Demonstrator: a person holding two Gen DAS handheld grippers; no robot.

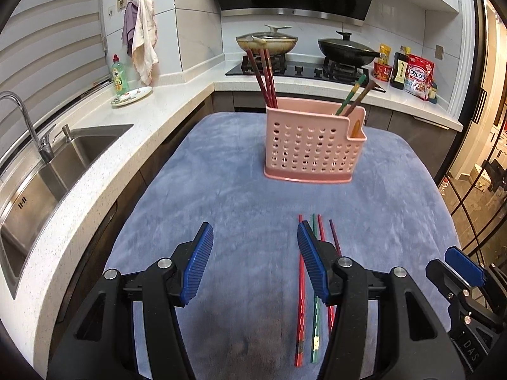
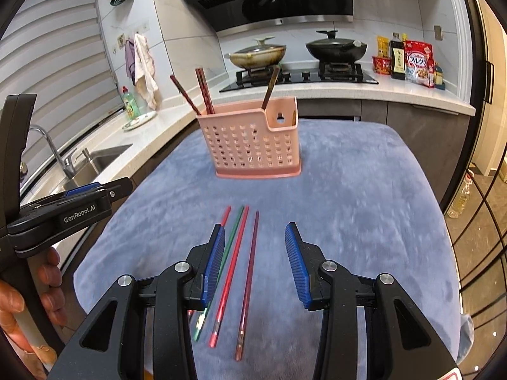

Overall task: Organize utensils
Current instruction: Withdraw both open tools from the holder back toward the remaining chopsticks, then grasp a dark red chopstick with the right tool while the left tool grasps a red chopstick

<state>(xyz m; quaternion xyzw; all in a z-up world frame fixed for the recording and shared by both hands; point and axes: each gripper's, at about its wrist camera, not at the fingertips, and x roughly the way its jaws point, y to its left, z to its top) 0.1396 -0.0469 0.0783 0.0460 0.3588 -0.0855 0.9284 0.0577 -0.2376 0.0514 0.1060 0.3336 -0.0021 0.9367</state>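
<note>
Right wrist view: the right tongs (image 2: 255,262) hover spread over the loose chopsticks (image 2: 231,272), gripping nothing. Left wrist view: the left tongs (image 1: 255,264) are spread too and empty, with those chopsticks just right of them, partly under the right finger. The sticks, red, green and dark, lie side by side on the near part of a blue plush cloth (image 1: 221,196) that covers the table. Farther back on the cloth stands a pink holder (image 1: 312,145) with several chopsticks upright in it. To the left runs a white counter with a steel sink (image 1: 41,183) and a soap bottle (image 1: 119,76). Beyond, two lidded pans sit on a hob (image 1: 304,68) under a hood.
</note>
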